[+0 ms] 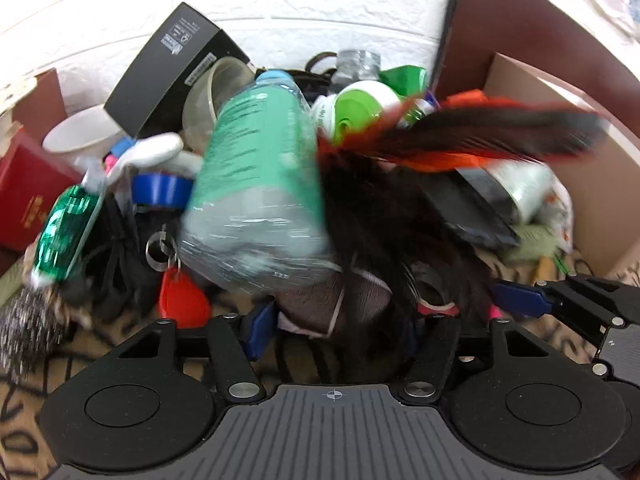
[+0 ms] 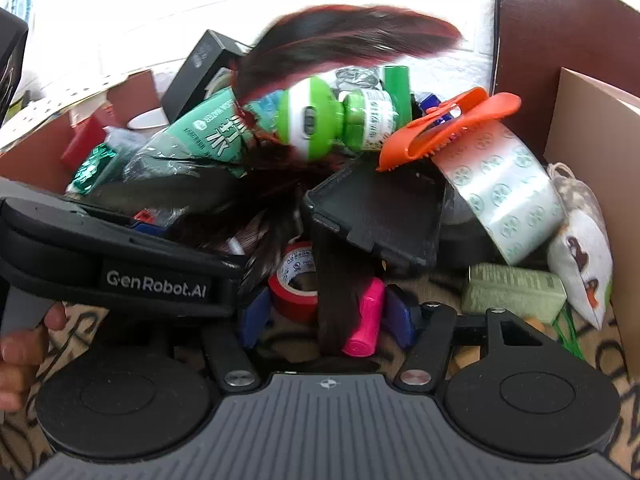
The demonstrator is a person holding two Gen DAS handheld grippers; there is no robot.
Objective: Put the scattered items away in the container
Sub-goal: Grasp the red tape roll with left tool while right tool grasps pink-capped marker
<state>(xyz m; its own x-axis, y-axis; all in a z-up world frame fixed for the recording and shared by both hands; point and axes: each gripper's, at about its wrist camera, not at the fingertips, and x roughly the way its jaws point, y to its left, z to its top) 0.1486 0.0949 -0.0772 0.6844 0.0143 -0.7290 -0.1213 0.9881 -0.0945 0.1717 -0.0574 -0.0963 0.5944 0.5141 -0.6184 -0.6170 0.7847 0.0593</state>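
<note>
At twelve o'clock we see the green-labelled bottle (image 1: 256, 184) motion-blurred; feathers (image 1: 472, 136) hide the left gripper's right finger.

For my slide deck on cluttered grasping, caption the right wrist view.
Right gripper straddling a pink roll and dark feather beside red tape in the clutter.

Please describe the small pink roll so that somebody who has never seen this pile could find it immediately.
Look at the near edge of the pile, on the patterned cloth. Between the right gripper's blue fingers lies the pink roll, beside a red tape roll and a dark feather. It is the only bright pink cylinder there.
</note>
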